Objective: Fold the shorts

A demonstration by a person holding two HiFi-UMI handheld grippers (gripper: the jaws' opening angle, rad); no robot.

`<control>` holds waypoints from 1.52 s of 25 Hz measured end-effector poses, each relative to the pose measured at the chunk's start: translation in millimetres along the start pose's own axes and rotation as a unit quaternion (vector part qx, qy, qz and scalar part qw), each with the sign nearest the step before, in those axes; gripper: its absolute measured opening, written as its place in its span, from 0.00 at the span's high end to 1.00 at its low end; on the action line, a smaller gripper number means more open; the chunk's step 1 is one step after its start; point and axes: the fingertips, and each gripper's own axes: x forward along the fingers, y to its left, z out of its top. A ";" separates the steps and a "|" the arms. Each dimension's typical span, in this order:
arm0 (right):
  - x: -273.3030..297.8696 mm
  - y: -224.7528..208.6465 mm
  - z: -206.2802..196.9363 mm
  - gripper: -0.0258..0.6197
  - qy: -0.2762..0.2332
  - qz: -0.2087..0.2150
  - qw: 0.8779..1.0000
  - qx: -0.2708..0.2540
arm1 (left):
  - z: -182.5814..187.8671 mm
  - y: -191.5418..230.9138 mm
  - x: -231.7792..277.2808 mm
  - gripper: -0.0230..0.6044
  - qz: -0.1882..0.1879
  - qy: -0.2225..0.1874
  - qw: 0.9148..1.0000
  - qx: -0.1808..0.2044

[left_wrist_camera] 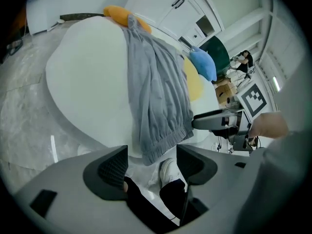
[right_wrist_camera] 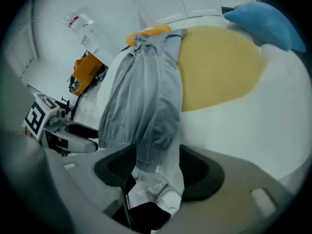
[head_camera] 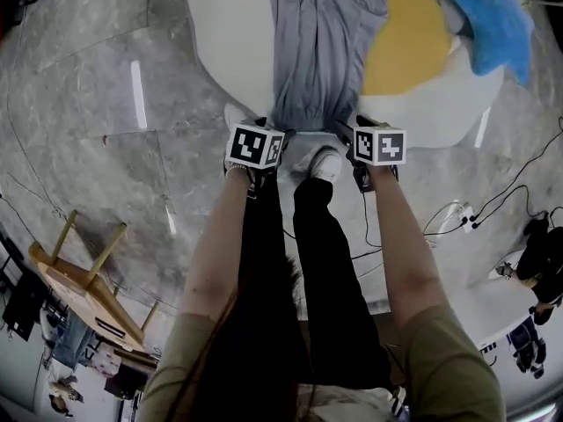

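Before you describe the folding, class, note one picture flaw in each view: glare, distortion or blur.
Head view: fisheye bending, and lamp streaks glare on the glossy floor. Left gripper view: dark rim all round; the left gripper looks soft close up, the shorts sharper. Right gripper view: the same dark rim, and the right gripper blurred.

L gripper, R gripper: jaws apart
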 end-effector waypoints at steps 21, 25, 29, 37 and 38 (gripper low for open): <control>-8.5 14.2 -35.8 0.91 -0.051 0.097 0.992 0.069 | -7.6 -4.0 27.3 0.47 0.058 -0.070 0.994 -0.063; -23.4 11.6 -35.6 0.91 -0.058 0.154 0.982 0.089 | -10.7 -10.7 24.4 0.48 0.022 -0.065 0.996 -0.057; -30.2 16.1 -34.5 0.91 -0.050 0.199 0.976 0.079 | -15.7 -28.2 28.7 0.57 -0.029 -0.044 0.998 -0.027; -33.7 26.3 -33.7 0.91 -0.035 0.225 0.972 0.059 | -9.1 -26.7 50.0 0.69 -0.103 -0.037 0.984 -0.137; -34.2 27.2 -33.9 0.91 -0.035 0.227 0.971 0.061 | -9.3 -28.5 50.2 0.73 -0.114 -0.032 0.984 -0.137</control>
